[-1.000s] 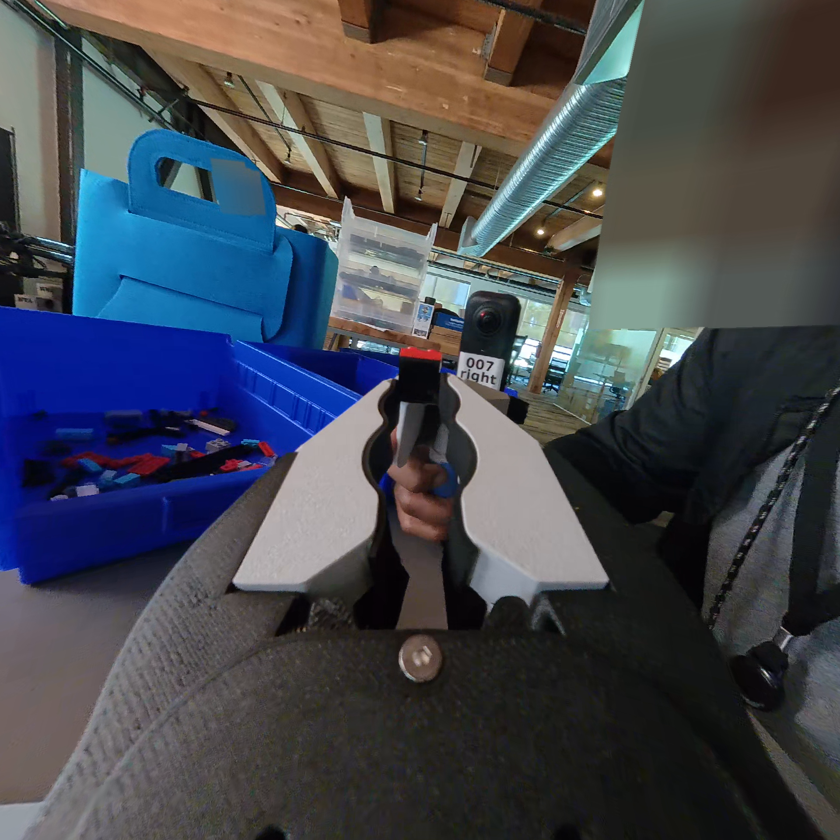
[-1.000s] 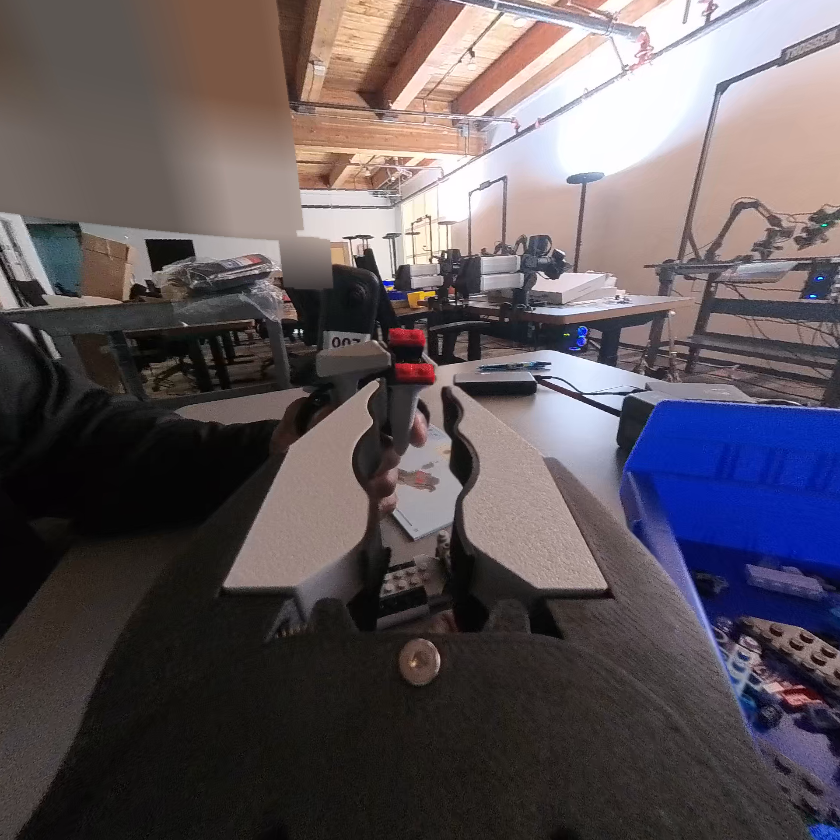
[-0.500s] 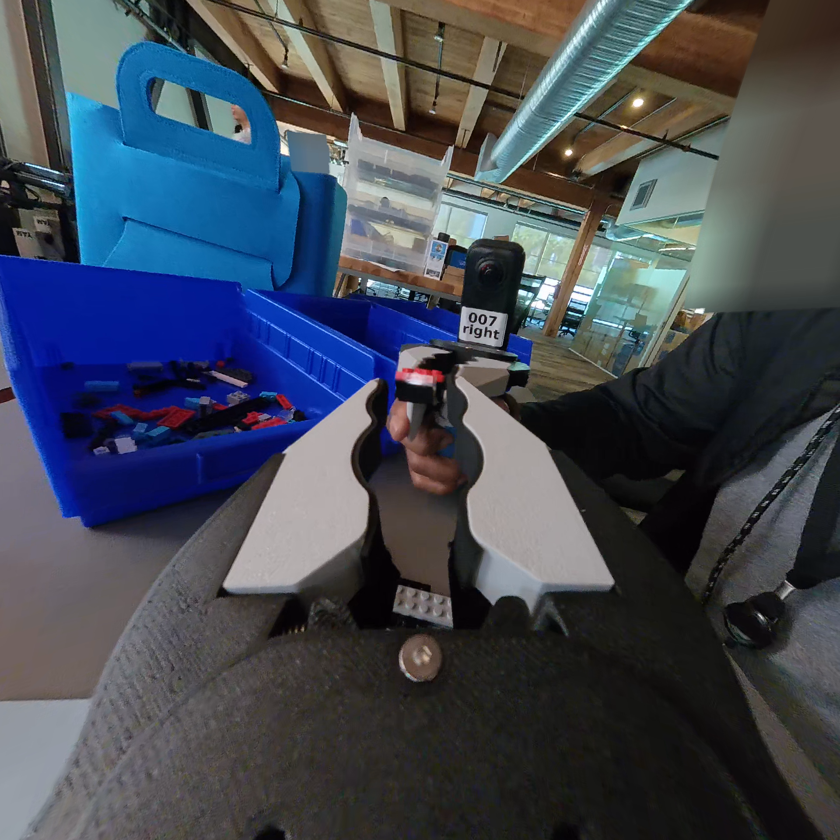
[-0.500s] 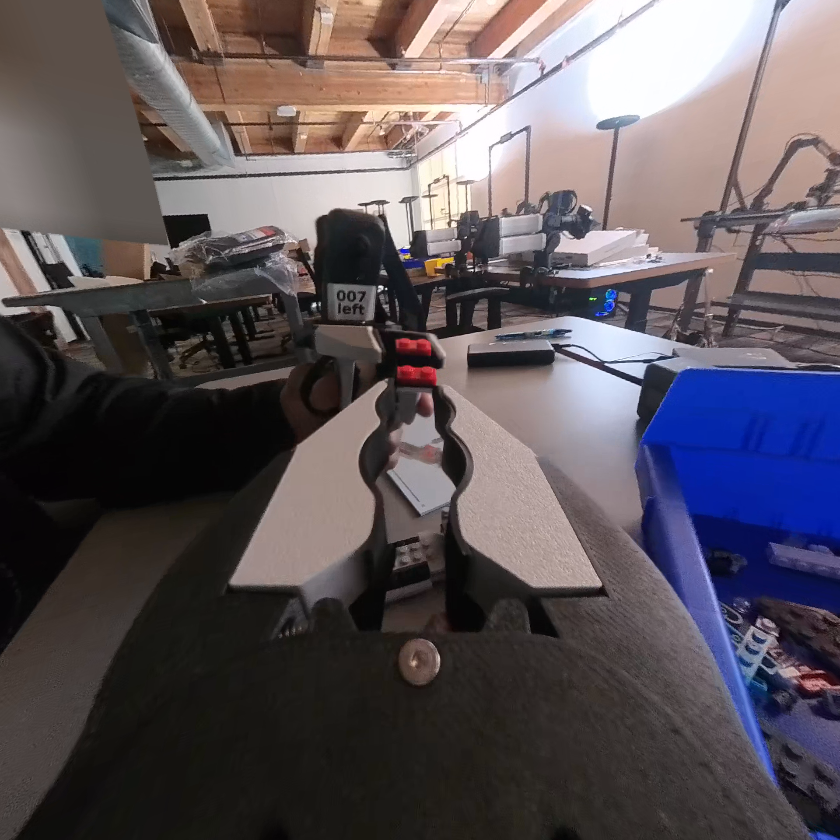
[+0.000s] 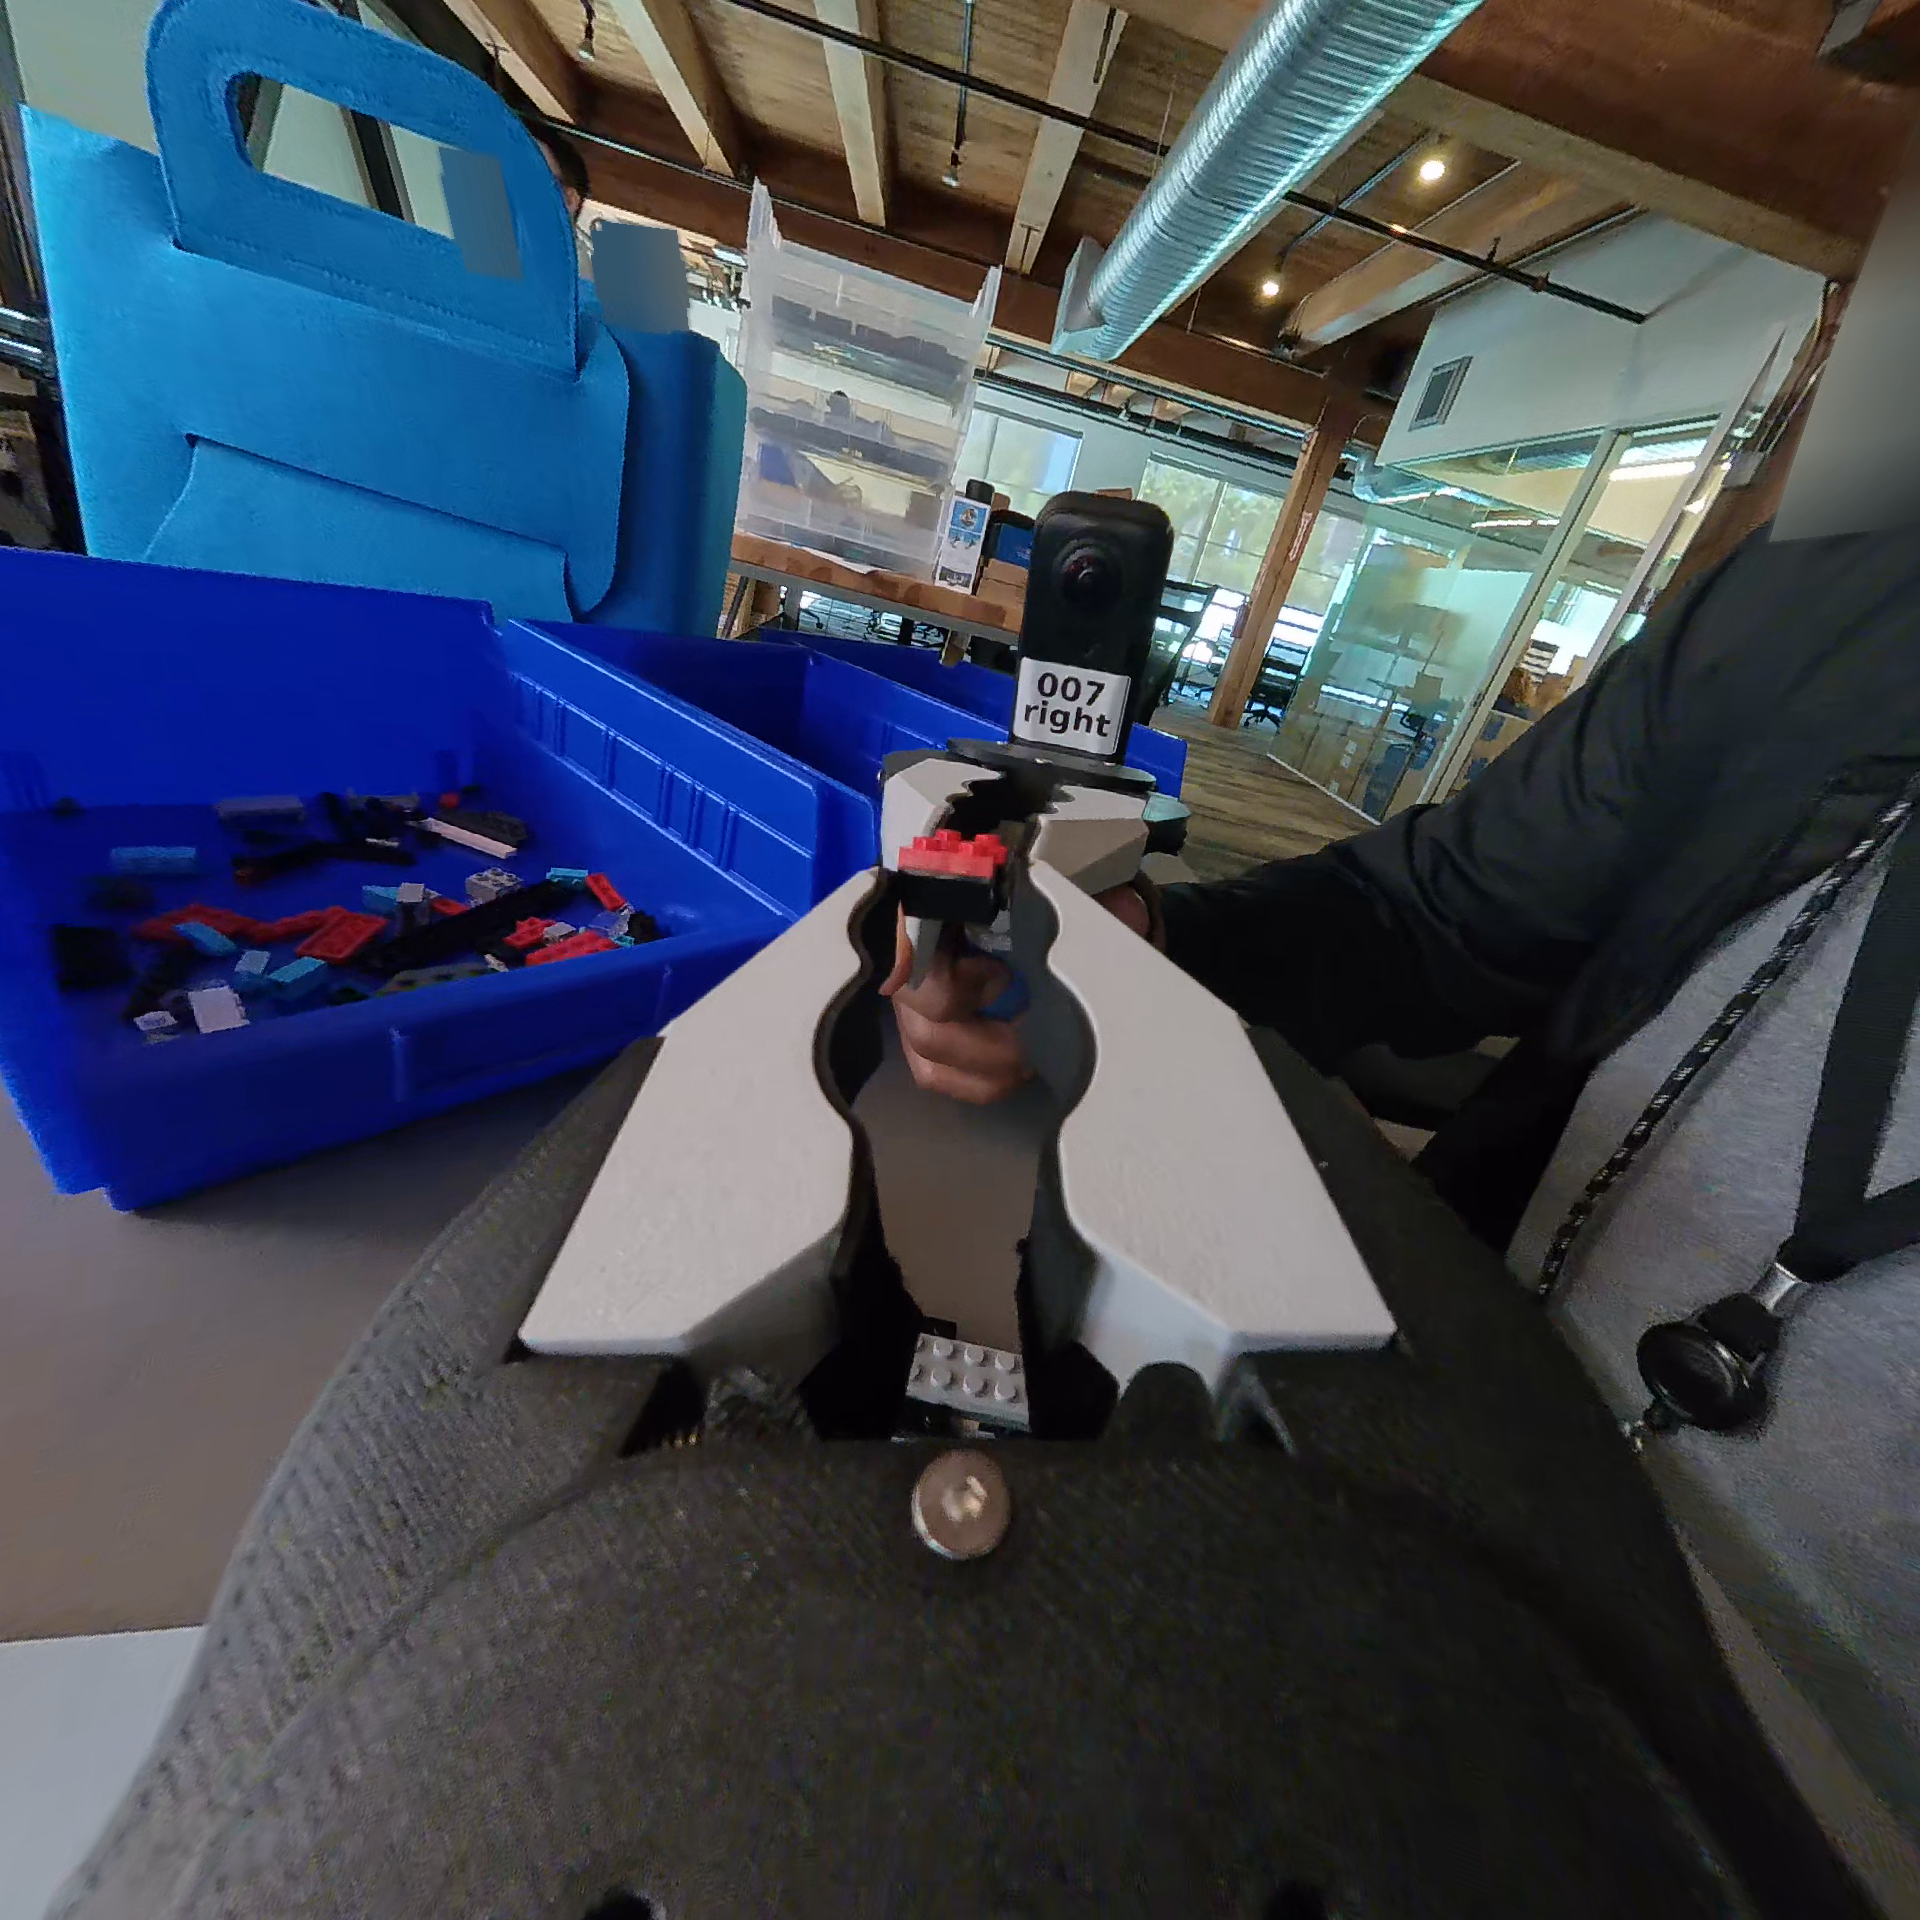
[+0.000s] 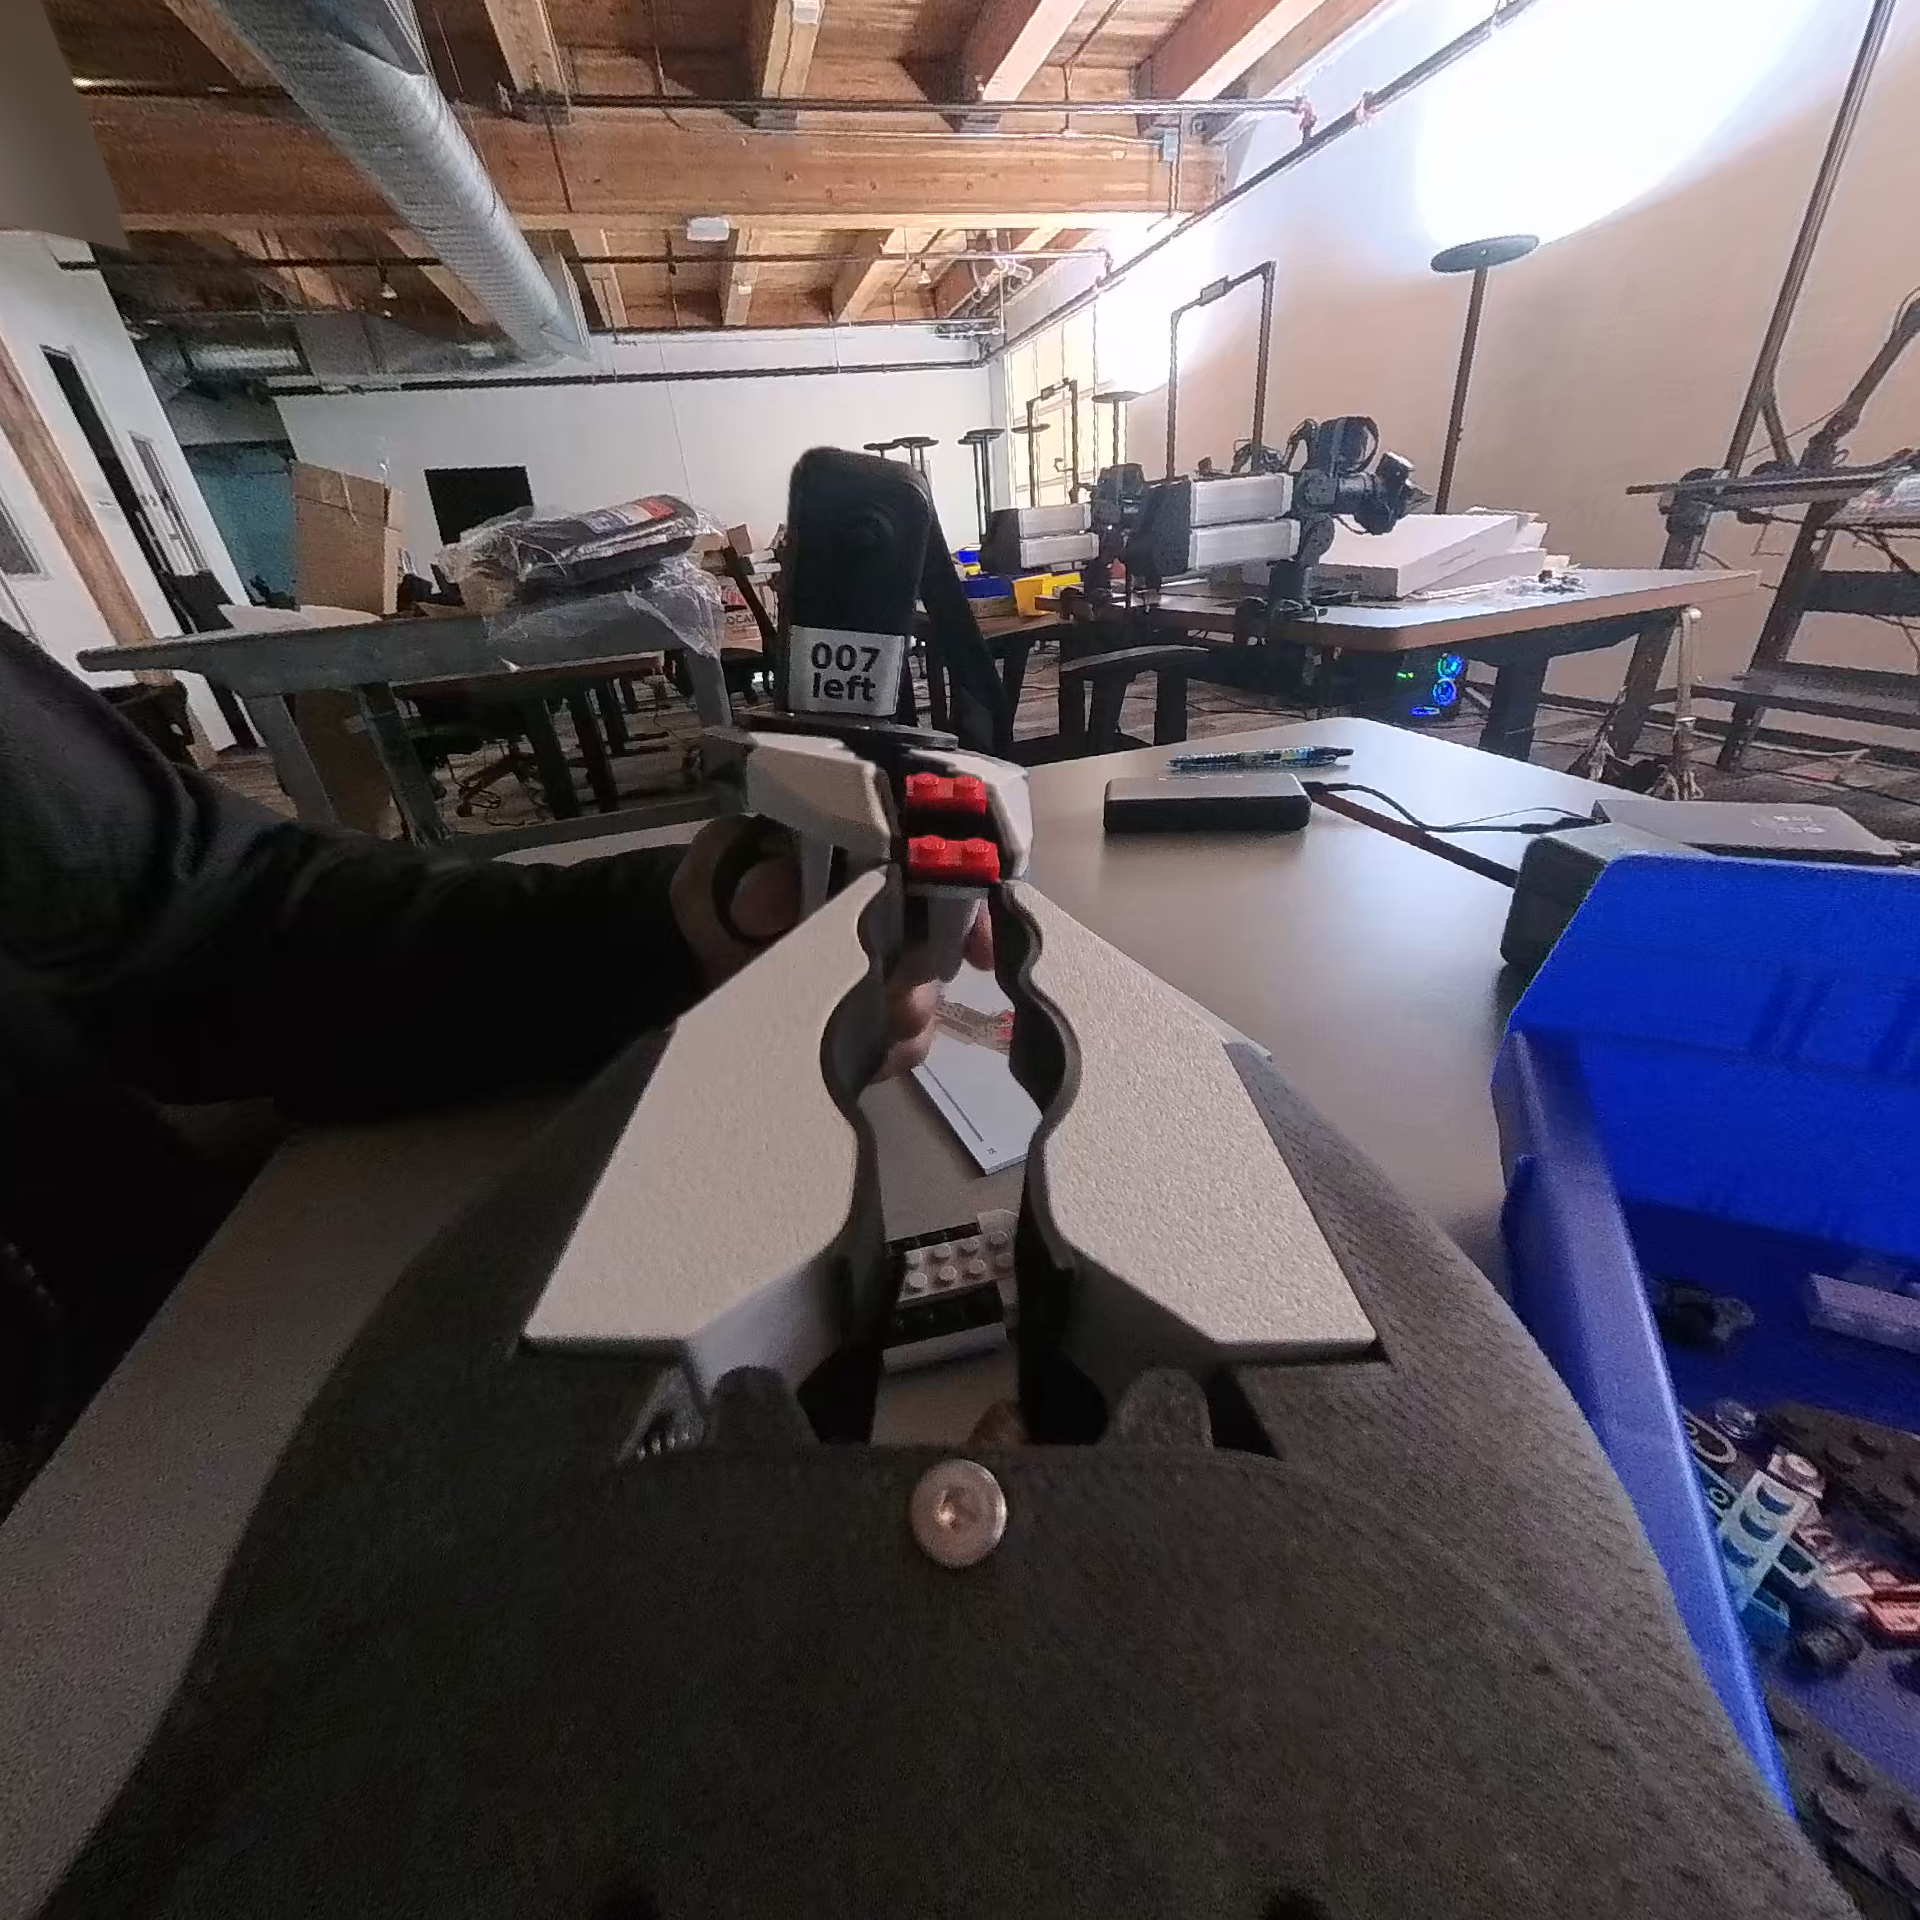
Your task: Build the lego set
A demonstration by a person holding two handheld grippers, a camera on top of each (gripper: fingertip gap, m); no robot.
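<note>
Both tongs are hovering tip to tip above the counter (image 6: 1299,935). The left tongs (image 5: 951,899) are pinching a red-topped black piece (image 5: 951,883), and the right tongs (image 6: 951,878) are narrowed on a red plate (image 6: 953,859), likely lining up to press them together. Since a moment ago the cameras are tilting down and the pieces are drawing closer. Spare bricks are waiting in the blue bin (image 5: 312,1081).
</note>
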